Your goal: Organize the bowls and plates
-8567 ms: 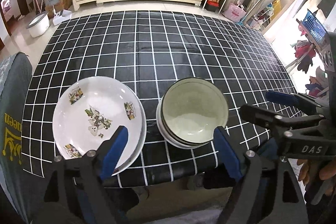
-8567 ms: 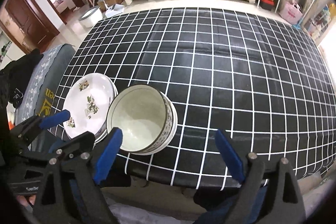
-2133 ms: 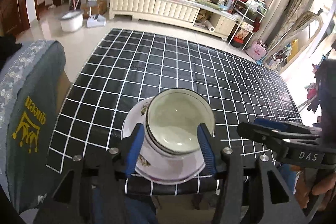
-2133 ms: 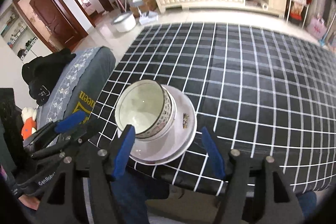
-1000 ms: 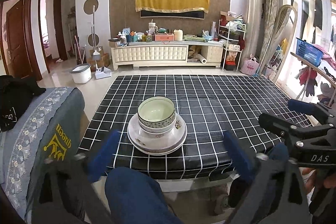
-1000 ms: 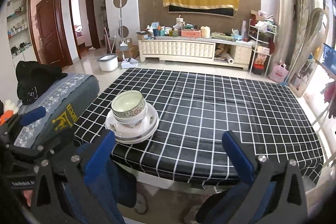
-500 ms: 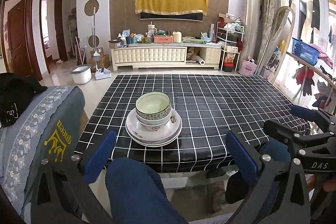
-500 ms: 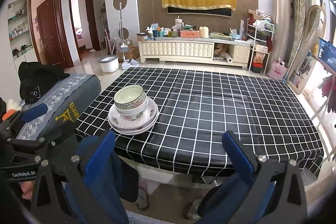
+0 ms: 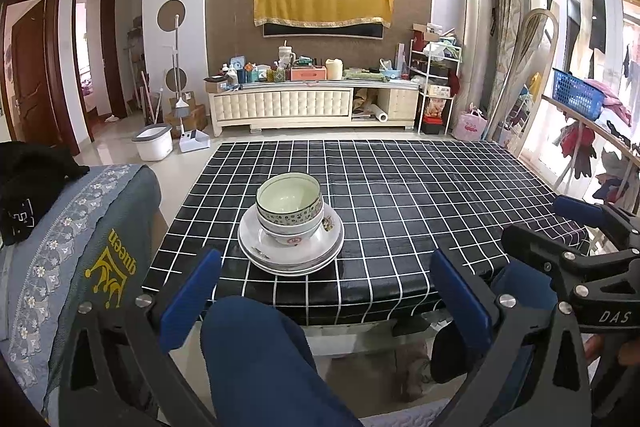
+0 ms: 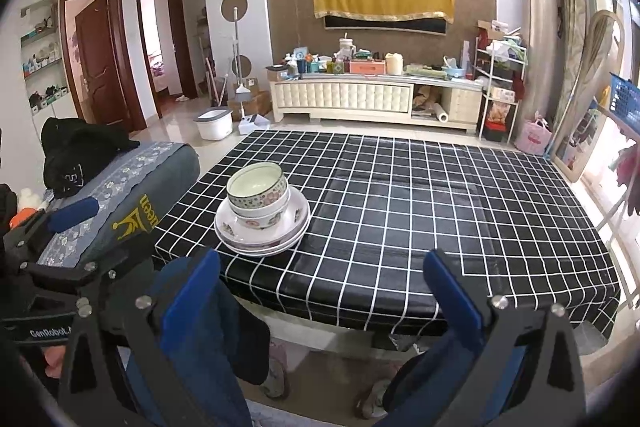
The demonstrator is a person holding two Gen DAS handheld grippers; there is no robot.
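Note:
A nest of patterned bowls (image 9: 289, 205) (image 10: 258, 195) rests on a stack of white plates (image 9: 256, 247) (image 10: 231, 231) near the front left corner of the checked table (image 9: 420, 211) (image 10: 440, 211). My left gripper (image 9: 324, 297) is open, held back from the table's front edge, nothing between its blue pads. My right gripper (image 10: 320, 291) is open too, also off the table and empty. The right gripper's black frame shows at the right of the left wrist view, and the left one's at the left of the right wrist view.
A person's blue-trousered knee (image 9: 256, 347) sits between me and the table. A grey cushioned chair back (image 9: 80, 247) (image 10: 132, 187) stands left of the table. A cluttered cream cabinet (image 9: 304, 103) lines the far wall. A drying rack (image 9: 592, 147) stands right.
The bowls went onto the plate stack, both grippers let go and pulled back and up from the table. Over the last second the views have only drifted slightly.

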